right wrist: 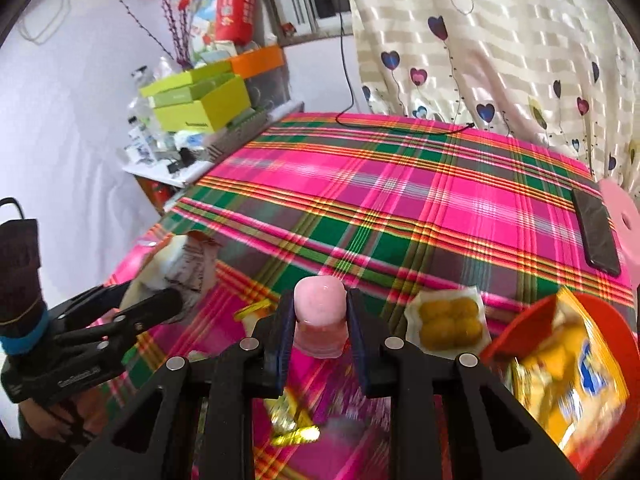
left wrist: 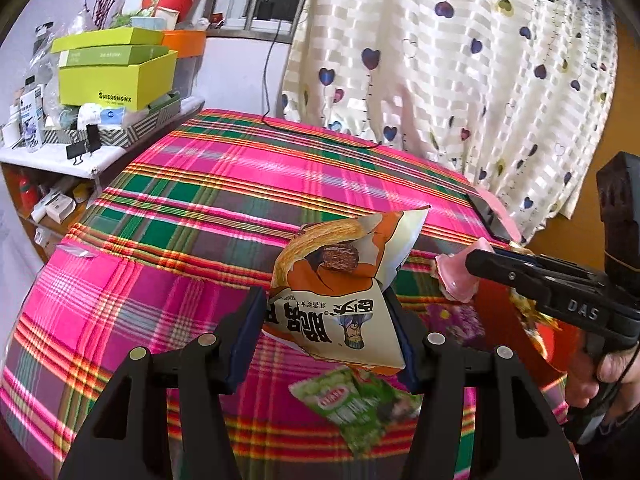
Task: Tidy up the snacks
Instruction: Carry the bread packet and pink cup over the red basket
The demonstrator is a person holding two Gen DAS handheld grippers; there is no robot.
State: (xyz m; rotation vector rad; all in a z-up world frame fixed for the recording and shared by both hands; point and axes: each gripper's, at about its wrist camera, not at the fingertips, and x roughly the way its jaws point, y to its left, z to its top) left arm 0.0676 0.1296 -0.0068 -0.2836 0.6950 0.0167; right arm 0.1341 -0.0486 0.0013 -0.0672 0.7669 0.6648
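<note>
Pink jelly cup (right wrist: 320, 322) sits clamped in the right gripper (right wrist: 320, 320), above the plaid cloth (right wrist: 400, 200). The left gripper (left wrist: 326, 328) pinches an orange-white snack bag (left wrist: 340, 280); its upside-down print is unreadable. At 5 o'clock a green packet (left wrist: 356, 404) lies blurred. The right gripper's side reads "DAS". At 4 o'clock, a red bowl (right wrist: 600, 320) is cut off.
</note>
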